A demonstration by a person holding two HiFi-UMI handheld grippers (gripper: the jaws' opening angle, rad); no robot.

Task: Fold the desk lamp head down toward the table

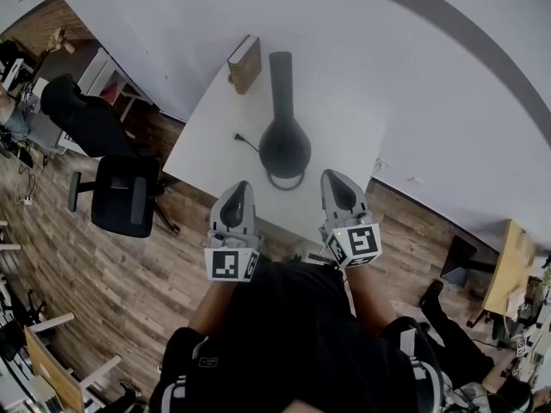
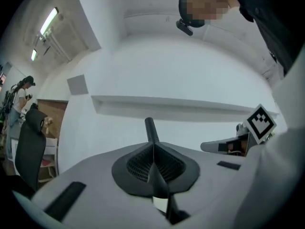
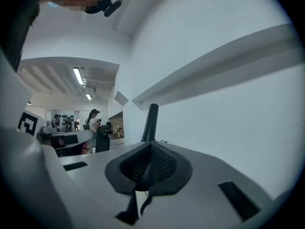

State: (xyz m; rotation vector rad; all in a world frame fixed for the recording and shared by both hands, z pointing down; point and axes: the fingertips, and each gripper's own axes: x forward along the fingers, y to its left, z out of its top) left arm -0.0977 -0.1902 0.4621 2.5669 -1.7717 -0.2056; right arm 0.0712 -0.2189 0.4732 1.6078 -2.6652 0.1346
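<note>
A black desk lamp stands on the white table, with a rounded body over a ring base and a long dark part reaching toward the wall. My left gripper hangs over the table's near edge, left of the lamp, jaws shut on nothing. My right gripper is level with it, right of the lamp, also shut and empty. In the left gripper view the lamp's stem rises just beyond the closed left gripper. In the right gripper view the lamp's stem stands past the shut right gripper.
A brown book stands at the table's back left by the wall. A black cord runs from the lamp. A black office chair sits left of the table, a wooden desk at the right. A person stands far off.
</note>
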